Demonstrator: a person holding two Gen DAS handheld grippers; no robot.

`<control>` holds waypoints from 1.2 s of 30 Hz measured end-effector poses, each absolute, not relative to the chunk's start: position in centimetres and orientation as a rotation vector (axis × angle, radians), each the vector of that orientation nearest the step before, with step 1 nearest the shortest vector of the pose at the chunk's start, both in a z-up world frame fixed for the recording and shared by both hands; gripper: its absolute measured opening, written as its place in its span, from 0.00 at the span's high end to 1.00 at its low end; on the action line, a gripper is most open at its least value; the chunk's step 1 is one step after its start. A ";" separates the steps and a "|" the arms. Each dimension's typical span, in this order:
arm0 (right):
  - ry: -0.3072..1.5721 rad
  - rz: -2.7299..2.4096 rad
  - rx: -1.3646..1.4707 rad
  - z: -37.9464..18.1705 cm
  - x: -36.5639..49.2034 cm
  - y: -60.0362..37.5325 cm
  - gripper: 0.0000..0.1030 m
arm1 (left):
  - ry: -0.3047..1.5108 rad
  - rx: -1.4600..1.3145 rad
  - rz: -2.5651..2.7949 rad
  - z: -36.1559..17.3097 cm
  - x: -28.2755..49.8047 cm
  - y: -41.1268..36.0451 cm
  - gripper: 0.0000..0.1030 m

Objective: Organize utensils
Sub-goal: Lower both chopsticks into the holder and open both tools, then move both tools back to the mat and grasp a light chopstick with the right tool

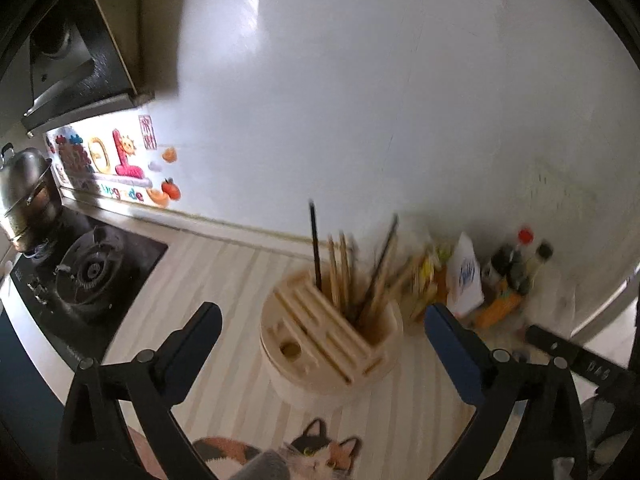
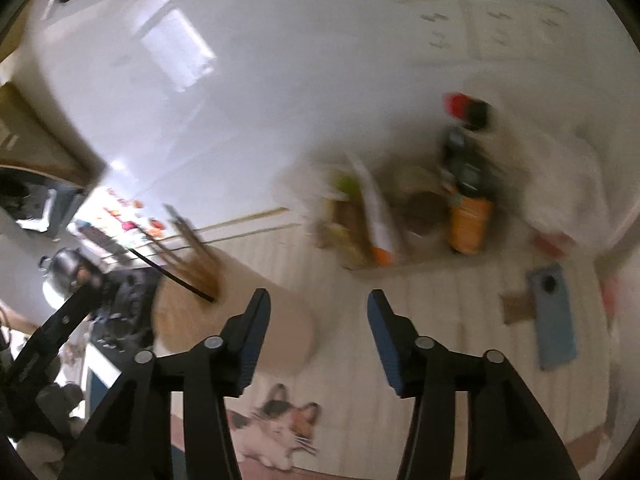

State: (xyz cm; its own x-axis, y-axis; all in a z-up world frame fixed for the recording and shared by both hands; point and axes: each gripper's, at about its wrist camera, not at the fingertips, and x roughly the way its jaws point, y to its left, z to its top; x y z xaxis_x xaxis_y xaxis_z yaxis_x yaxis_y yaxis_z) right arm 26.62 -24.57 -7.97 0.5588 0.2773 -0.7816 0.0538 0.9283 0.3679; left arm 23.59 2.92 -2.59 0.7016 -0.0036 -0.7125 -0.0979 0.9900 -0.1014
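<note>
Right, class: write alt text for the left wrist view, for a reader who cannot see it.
An open left gripper frames a round wooden utensil holder with chopsticks standing in it, on a striped counter. A gas stove sits left; bottles stand right.

Both grippers spread, nothing held

Left gripper (image 1: 322,330): jaws wide apart, fingers rising from 7 and 5 o'clock (blue pads facing inward). Right gripper (image 2: 318,322): jaws parted, narrower gap, empty, pointing toward 12 o'clock.

Black left gripper (image 1: 322,328) and right gripper (image 2: 318,330), blue-padded jaws, silver rivets.
</note>
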 end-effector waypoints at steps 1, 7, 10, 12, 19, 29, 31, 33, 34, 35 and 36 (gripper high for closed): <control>0.979 0.115 0.376 -8.7 26.1 -25.4 0.39 | 0.806 -0.126 0.051 -3.3 23.4 2.5 0.00; 1.145 -0.080 0.350 -16.5 23.3 -30.8 0.35 | 1.013 -0.053 0.048 -11.9 22.9 -2.9 0.00; 1.267 -0.128 0.359 -21.5 22.6 -32.9 0.39 | 1.106 -0.040 0.039 -15.7 22.7 -5.6 0.00; 1.321 -0.133 0.364 -24.0 22.3 -33.4 0.48 | 1.168 -0.008 0.025 -18.5 22.6 -7.7 0.00; 1.426 -0.123 0.313 -29.5 22.6 -32.9 0.62 | 1.303 0.106 0.028 -26.1 22.1 -12.0 0.00; 1.493 -0.122 0.194 -30.9 22.5 -33.0 0.93 | 1.379 0.140 -0.014 -29.0 21.2 -16.1 0.00; 1.511 -0.149 0.207 -30.6 21.8 -34.7 0.93 | 1.386 0.138 -0.042 -28.9 21.2 -17.5 0.00; 1.524 -0.165 0.230 -30.3 21.0 -36.5 0.93 | 1.392 0.128 -0.071 -28.8 21.2 -18.9 0.00; 1.530 -0.176 0.232 -30.2 20.6 -37.3 0.93 | 1.395 0.124 -0.086 -28.8 21.2 -19.7 0.00; 1.534 -0.187 0.237 -30.1 20.0 -38.1 0.93 | 1.396 0.126 -0.097 -28.8 21.1 -20.5 0.00; 1.537 -0.195 0.244 -29.9 19.5 -38.9 0.93 | 1.399 0.126 -0.109 -28.9 21.1 -21.1 0.00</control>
State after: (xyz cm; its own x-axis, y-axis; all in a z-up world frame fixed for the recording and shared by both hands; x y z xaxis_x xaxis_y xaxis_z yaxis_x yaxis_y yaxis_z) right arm 19.54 -38.87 -29.95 0.0264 0.0281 -0.9993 0.2765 0.9604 0.0343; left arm 21.07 -21.14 -28.93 0.1675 -0.0017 -0.9859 0.1509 0.9883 0.0239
